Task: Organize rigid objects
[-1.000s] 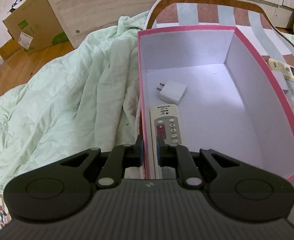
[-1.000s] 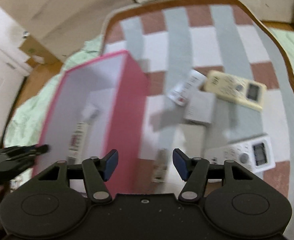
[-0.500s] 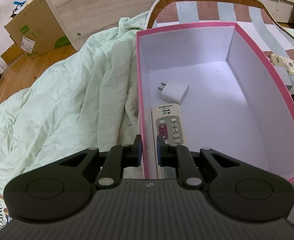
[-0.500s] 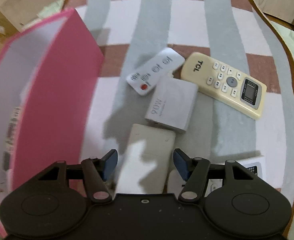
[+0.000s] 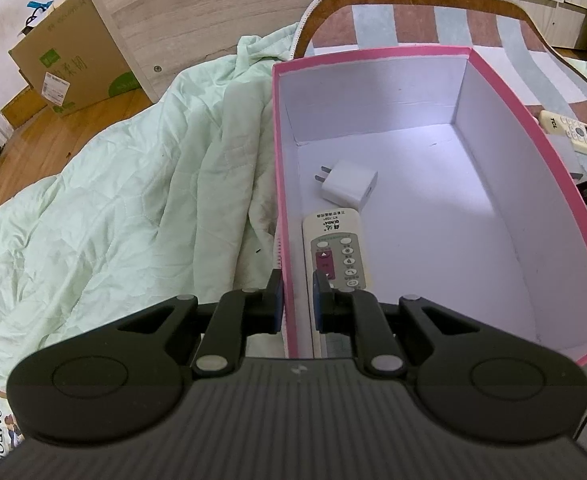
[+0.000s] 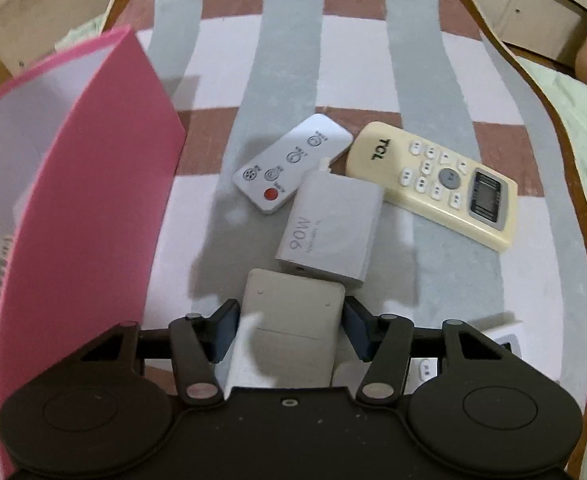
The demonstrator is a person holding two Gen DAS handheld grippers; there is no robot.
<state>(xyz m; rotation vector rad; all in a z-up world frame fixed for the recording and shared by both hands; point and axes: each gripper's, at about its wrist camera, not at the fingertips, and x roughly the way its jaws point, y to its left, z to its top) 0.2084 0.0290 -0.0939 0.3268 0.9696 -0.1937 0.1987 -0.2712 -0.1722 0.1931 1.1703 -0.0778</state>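
Observation:
My left gripper (image 5: 296,300) is shut on the left wall of the pink box (image 5: 283,184), one finger outside and one inside. Inside the box lie a white plug charger (image 5: 349,184) and a white remote (image 5: 335,252). My right gripper (image 6: 291,330) is open, its fingers on either side of a face-down pale grey remote (image 6: 289,320) on the mat, beside the pink box (image 6: 89,216). Beyond it lie a grey 90W charger (image 6: 331,226), a small white remote with a red button (image 6: 291,162) and a cream TCL remote (image 6: 433,182).
A striped mat with a brown border (image 6: 373,60) carries the objects. A crumpled pale green blanket (image 5: 133,208) lies left of the box. A cardboard box (image 5: 69,60) and a wooden panel (image 5: 221,12) stand at the back. Another white remote (image 6: 505,338) shows partly at the right.
My right gripper has moved down and forward over the mat, so its open fingers now straddle the face-down grey remote. My left gripper stays clamped on the box wall.

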